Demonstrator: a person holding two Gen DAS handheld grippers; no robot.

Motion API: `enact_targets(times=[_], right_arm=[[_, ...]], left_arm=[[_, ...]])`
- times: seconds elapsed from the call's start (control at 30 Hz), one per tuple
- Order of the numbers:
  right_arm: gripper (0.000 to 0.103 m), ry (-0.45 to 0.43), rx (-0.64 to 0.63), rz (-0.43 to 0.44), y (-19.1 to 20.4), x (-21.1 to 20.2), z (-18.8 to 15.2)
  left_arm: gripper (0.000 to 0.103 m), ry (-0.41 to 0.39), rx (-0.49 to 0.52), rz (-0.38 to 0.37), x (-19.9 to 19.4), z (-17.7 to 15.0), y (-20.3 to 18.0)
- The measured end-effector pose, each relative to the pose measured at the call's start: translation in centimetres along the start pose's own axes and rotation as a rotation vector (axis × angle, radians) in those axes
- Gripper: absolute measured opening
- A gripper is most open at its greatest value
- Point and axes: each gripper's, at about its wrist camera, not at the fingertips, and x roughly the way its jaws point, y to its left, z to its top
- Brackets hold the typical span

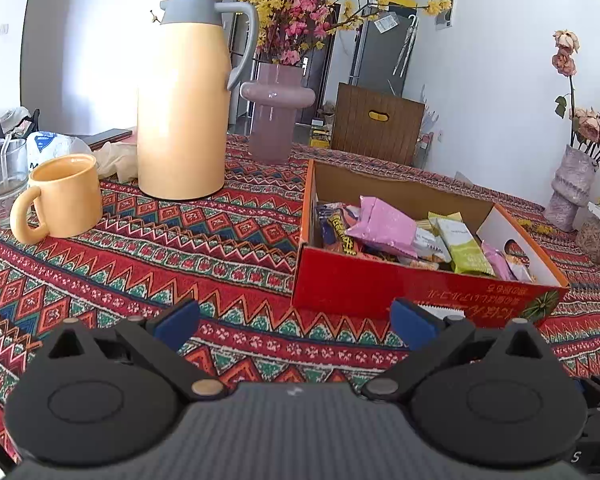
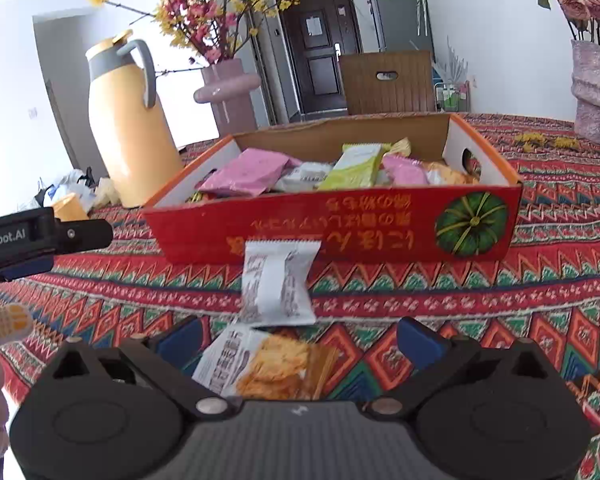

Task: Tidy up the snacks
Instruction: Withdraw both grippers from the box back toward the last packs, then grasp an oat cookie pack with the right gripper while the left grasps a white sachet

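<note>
A red cardboard box (image 1: 380,292) (image 2: 340,224) on the patterned tablecloth holds several snack packets, pink (image 1: 384,226) (image 2: 248,172) and green (image 1: 464,248) (image 2: 356,166) among them. In the right wrist view a white packet (image 2: 278,284) lies on the cloth in front of the box, and an orange cracker packet (image 2: 268,364) lies between the fingers of my right gripper (image 2: 300,340), which is open and not touching it. My left gripper (image 1: 296,324) is open and empty, just left of the box's near corner; it also shows in the right wrist view (image 2: 48,236).
A yellow thermos (image 1: 184,96) (image 2: 128,120), a yellow mug (image 1: 66,196), a glass (image 1: 4,176) and a pink flower vase (image 1: 276,116) (image 2: 228,92) stand left of and behind the box. Another vase (image 1: 572,188) (image 2: 594,92) stands at the far right. A brown chair (image 1: 376,122) is behind the table.
</note>
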Motion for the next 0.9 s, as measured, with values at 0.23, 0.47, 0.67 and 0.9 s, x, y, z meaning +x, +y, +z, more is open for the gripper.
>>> enact_targets(times=[0.23, 0.47, 0.67, 0.9], right_arm=[[0.103, 0.069, -0.013, -0.009, 1.6, 1.2, -0.7], [0.083, 0.064, -0.046, -0.051, 2.4, 1.2, -1.1], [0.068, 0.037, -0.092, -0.079, 2.4, 0.8, -1.7], [0.05, 0.004, -0.12, -0.065, 2.1, 0.3, -2.0]], left_arm=[[0.103, 0.04, 0.001, 0.001, -0.5, -1.2, 0.5], [0.103, 0.076, 0.002, -0.007, -0.3, -1.8, 0.6], [0.103, 0.098, 0.004, -0.016, 0.2, -2.2, 0.3], [0.103, 0.116, 0.011, -0.018, 0.8, -2.3, -0.3]])
